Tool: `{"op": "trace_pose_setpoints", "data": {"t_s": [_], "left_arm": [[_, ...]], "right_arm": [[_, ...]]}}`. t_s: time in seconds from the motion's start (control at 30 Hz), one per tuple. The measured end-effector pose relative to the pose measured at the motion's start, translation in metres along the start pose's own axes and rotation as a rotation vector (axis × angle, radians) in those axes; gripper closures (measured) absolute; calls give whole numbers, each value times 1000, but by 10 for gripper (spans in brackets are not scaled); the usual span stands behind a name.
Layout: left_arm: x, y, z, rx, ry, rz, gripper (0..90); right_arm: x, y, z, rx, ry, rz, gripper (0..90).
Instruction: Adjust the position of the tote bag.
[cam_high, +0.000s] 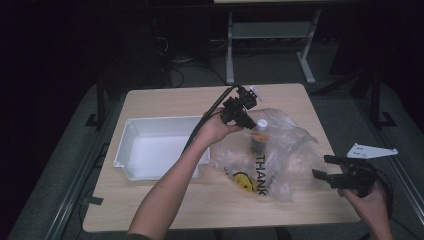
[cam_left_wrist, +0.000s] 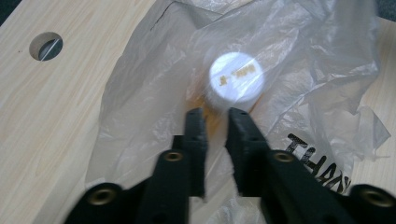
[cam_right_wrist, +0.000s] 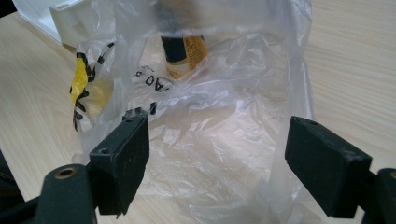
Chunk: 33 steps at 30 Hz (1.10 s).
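Left gripper (cam_left_wrist: 215, 122): jaws narrow, a slim gap between the tips, nothing visibly clamped. In the left gripper view the tips sit just short of the white cap (cam_left_wrist: 236, 80) of a bottle (cam_high: 260, 136); whether they touch the cap or the film over it cannot be told, as the view is blurred there. In the high view the left gripper (cam_high: 248, 122) is held above the table, tilted down toward the bottle's top.

Bottle: upright inside a clear plastic bag (cam_high: 285, 150), white cap up, dark and yellow label (cam_right_wrist: 184, 53) visible through the film. The bag lies crumpled on the wooden table (cam_high: 165, 100), printed with black letters "THANK" (cam_high: 261, 176) and a yellow face (cam_high: 243, 181). Its left edge is just beside the white tray (cam_high: 131, 131); touching or not cannot be told.

Right gripper (cam_right_wrist: 217, 140): jaws wide, nothing between them but open air and the bag's near folds beyond. In the high view the right gripper (cam_high: 326, 167) sits at the bag's right edge, near the table's right border, jaws pointing left at the film.

Left gripper view also shows a round hole (cam_left_wrist: 45, 45) in the tabletop, well apart from the bag.
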<state>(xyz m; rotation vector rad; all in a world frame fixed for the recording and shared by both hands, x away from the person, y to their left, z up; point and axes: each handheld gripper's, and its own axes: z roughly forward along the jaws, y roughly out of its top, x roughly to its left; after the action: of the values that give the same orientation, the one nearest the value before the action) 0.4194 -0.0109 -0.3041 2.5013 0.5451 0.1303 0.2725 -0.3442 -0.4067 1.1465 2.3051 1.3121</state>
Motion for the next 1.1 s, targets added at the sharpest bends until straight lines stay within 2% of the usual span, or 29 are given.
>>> {"op": "trace_pose_setpoints", "data": {"t_s": [0.1, 0.37, 0.57, 0.83, 0.87, 1.1], "left_arm": [[2, -5, 0, -5, 5, -3, 898], [13, -25, -10, -33, 18, -63, 900], [24, -44, -14, -35, 25, -104, 900], [36, -68, -10, -23, 32, -150, 900], [37, -70, -8, -28, 31, -165, 900], [43, -84, -1, -13, 31, -198, 900]], "right_arm": [[0, 0, 1, 3, 3, 0, 214], [3, 2, 4, 10, 8, -12, 215], [4, 3, 7, 16, 9, -17, 214], [6, 4, 9, 22, 9, -18, 215], [5, 4, 9, 22, 7, -22, 216], [6, 4, 11, 29, 12, -21, 218]]}}
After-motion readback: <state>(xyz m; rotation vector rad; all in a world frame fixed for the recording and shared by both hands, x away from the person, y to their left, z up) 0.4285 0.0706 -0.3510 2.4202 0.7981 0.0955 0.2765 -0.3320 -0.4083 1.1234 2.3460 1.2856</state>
